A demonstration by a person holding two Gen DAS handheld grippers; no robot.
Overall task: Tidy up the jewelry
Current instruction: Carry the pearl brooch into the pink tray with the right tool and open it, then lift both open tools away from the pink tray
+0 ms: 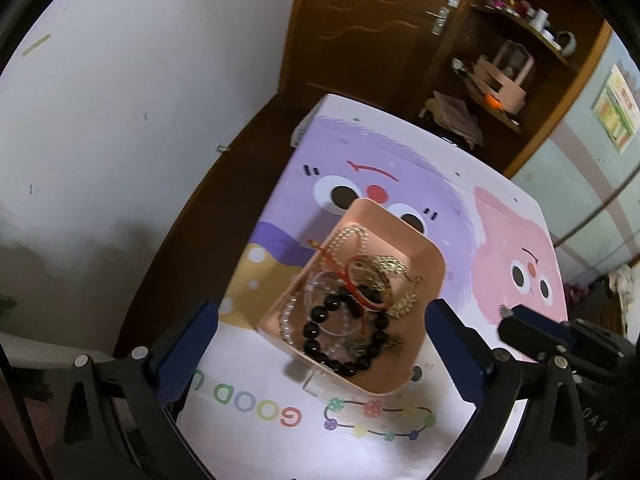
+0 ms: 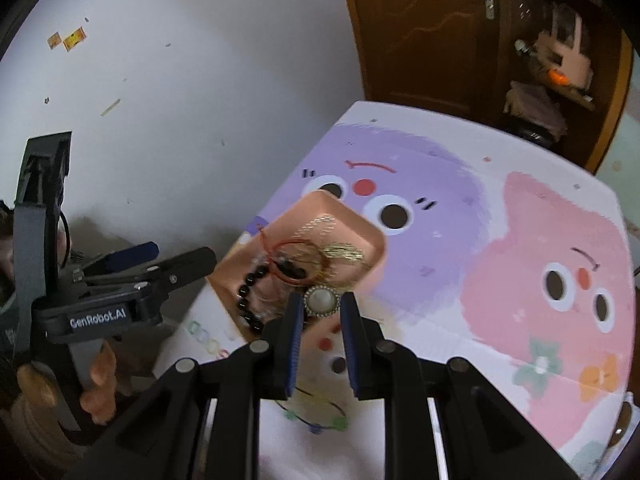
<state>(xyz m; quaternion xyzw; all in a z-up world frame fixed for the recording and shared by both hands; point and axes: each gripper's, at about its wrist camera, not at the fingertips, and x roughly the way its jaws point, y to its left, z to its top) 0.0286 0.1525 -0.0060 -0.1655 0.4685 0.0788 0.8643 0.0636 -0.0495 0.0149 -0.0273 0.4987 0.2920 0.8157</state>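
Note:
A pink tray (image 1: 420, 368) sits on the cartoon-printed table and holds tangled jewelry: a black bead bracelet (image 1: 340, 332), a pearl necklace (image 1: 352, 236), a red cord (image 1: 352, 280) and gold chains (image 1: 392, 272). My left gripper (image 1: 322, 332) is open, with its blue fingers either side of the tray's near end. My right gripper (image 2: 322, 300) is shut on a round pearl brooch (image 2: 322, 300) with a beaded rim, held just above the tray's near edge (image 2: 372, 240). The left gripper (image 2: 168, 260) also shows at the left of the right wrist view.
The table (image 1: 512, 248) has a purple and pink cartoon print and ends near a white wall (image 1: 120, 120). A brown door (image 1: 360, 28) and wooden shelves (image 1: 508, 60) with clutter stand behind it. A hand (image 2: 100, 380) holds the left gripper's handle.

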